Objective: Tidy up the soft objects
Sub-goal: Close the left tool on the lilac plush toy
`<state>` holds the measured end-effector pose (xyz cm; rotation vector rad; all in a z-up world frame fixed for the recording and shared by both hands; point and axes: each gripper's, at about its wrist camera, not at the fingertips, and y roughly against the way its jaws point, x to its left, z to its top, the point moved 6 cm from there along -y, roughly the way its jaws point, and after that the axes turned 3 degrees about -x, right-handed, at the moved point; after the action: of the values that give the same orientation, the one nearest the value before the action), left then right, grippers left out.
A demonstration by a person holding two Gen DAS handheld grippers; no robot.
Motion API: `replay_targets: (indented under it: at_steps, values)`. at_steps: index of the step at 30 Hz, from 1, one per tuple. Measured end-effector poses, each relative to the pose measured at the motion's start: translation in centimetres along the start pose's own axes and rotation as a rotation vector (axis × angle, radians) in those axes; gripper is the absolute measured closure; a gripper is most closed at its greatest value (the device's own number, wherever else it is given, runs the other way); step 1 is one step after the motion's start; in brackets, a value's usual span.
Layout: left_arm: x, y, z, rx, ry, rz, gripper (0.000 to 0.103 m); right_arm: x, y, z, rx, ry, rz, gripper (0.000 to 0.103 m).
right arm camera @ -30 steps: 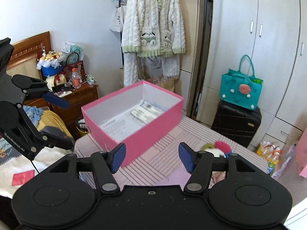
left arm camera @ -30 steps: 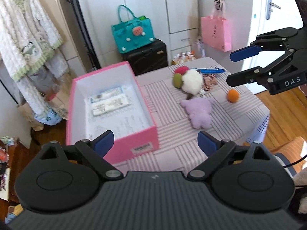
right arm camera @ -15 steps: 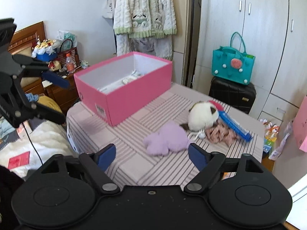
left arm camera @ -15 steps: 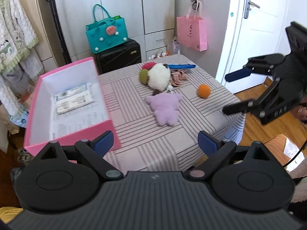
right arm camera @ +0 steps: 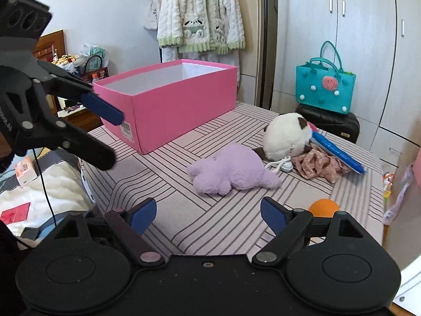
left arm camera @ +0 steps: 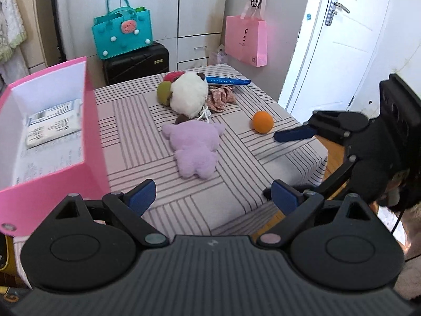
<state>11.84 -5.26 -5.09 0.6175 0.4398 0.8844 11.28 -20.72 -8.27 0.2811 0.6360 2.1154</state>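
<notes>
Plush toys are lying on a striped tablecloth (left arm camera: 131, 121) in front of me, and I am holding both grippers over the near edge of the table. My left gripper (left arm camera: 213, 197) is standing with its blue pads wide apart and nothing between them. My right gripper (right arm camera: 208, 216) is also gaping wide over bare cloth, its jaws having just been opening, and nothing is sitting between them.

Nearest to me, a purple plush toy (left arm camera: 194, 147) is lying flat in the middle of the table. Just behind it, a round white plush toy (left arm camera: 188, 97) is resting against a green and red soft item (left arm camera: 163, 92), whose shape I cannot make out clearly because the white toy is covering most of it. Beside the white toy, a crumpled floral cloth (right arm camera: 318, 163) is lying under a long blue packet (right arm camera: 336, 152). An orange ball (left arm camera: 262, 122) is sitting apart from the pile, toward the table's right edge and close to the right gripper's upper finger as seen from the left wrist.

On the left side of the table, an open pink box (right arm camera: 168, 105) is standing upright, with printed paper packets (left arm camera: 50, 123) lying on its white floor. No toy is lying inside it.
</notes>
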Motion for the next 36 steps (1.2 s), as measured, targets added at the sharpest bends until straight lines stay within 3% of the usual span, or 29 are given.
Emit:
replay_targets:
  at_steps: [5,10,19,22,25,28,31,36]
  values:
    - [0.1,-2.5,0.7,-0.021,0.004,-0.005,0.008,-0.3,-2.4,-0.6,-0.025,-0.040,0.032,0.014]
    - [0.8,-5.7,0.9,0.018,0.061,-0.047,0.008,-0.7,-5.0,-0.8,-0.022,-0.043,0.040,0.014]
    - [2.4,-10.1,0.8,0.051,0.135,-0.035,0.011,-1.0,-8.3,-1.0,0.023,-0.066,0.026,0.014]
    - [2.7,-10.7,0.8,0.062,0.157,-0.050,0.018,-1.1,-8.8,-1.0,0.036,-0.074,0.030,0.014]
    - [2.7,-11.0,0.7,0.081,0.185,-0.079,0.036,-1.2,-9.1,-1.0,0.042,-0.070,0.028,0.014]
    - [2.1,-11.2,0.5,0.115,0.230,-0.157,0.048,-1.2,-9.1,-1.0,0.048,-0.069,0.029,0.014]
    - [1.5,-11.3,0.2,0.136,0.270,-0.200,0.050,-1.3,-9.0,-1.0,0.055,-0.075,0.035,0.014]
    - [1.8,-11.3,0.4,0.101,0.270,-0.129,0.049,-1.9,-8.7,-1.2,0.063,-0.082,0.006,0.014]
